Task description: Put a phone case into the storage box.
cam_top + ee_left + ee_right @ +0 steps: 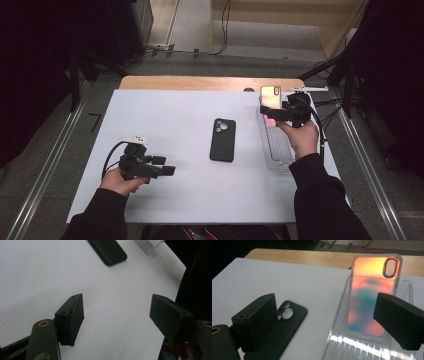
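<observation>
A black phone case (223,140) lies flat on the white table top (170,115), camera cut-out at its far end. A translucent orange-and-teal phone case (270,94) stands tilted upright at the far end of a clear ribbed tray (278,147) on the right. My right gripper (272,113) hovers just in front of that case with its jaws wide apart. In the right gripper view the coloured case (367,297) stands beyond the right jaw, with no pad pressing on it. My left gripper (165,165) rests low at the front left, open and empty (117,315).
The left gripper view shows the black case's near end (110,252) and a corner of the tray (150,245) farther off. A strip of bare wood (200,82) runs along the table's far edge. Cables (330,107) trail off the right side.
</observation>
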A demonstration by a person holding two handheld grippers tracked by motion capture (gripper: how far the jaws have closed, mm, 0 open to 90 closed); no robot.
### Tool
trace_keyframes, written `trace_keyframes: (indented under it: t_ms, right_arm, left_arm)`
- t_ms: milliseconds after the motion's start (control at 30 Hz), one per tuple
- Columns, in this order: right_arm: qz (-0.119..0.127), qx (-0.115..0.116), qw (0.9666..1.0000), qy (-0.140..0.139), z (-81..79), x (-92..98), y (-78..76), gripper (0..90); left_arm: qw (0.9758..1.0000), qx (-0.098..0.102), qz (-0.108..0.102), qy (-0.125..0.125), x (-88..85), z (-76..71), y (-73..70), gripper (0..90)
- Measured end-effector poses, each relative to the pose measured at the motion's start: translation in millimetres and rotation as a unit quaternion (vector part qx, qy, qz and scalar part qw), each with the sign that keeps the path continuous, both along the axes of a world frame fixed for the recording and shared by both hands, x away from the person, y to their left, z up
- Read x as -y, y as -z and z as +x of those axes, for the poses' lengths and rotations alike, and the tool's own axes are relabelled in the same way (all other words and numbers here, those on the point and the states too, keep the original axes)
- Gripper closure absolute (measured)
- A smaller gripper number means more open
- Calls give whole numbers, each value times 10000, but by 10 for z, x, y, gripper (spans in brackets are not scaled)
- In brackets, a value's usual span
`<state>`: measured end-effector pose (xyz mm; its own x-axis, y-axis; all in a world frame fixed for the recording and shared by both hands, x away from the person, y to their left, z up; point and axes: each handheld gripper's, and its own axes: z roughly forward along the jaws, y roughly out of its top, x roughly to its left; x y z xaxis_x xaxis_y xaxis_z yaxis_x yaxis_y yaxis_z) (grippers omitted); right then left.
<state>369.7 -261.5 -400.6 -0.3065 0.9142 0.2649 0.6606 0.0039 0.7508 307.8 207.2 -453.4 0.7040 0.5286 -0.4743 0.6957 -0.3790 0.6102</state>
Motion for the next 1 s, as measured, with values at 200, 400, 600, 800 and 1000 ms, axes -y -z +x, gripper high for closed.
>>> trace_keyframes:
  t_ms: [200, 400, 600, 800, 1000]
  right_arm:
    - [-1, -3, 9995, -321, -185, -50, 7, 42]
    - [68, 61, 9984, -555, -334, -111, 8, 45]
    - [75, 71, 9970, -761, -460, -185, 24, 45]
    - [89, 110, 9959, -895, -582, -244, 51, 46]
    - [86, 57, 9945, -1041, -697, -271, 113, 46]
  left_arm:
    - [10000, 5, 14, -7, 6, 4, -5, 279]
    - [10000, 18, -3, -2, 7, 3, -10, 279]
    - [10000, 27, -4, 1, 5, -1, -14, 279]
    - [10000, 63, 2, 20, 10, -3, -25, 279]
    - [10000, 70, -2, 22, 11, -4, -26, 279]
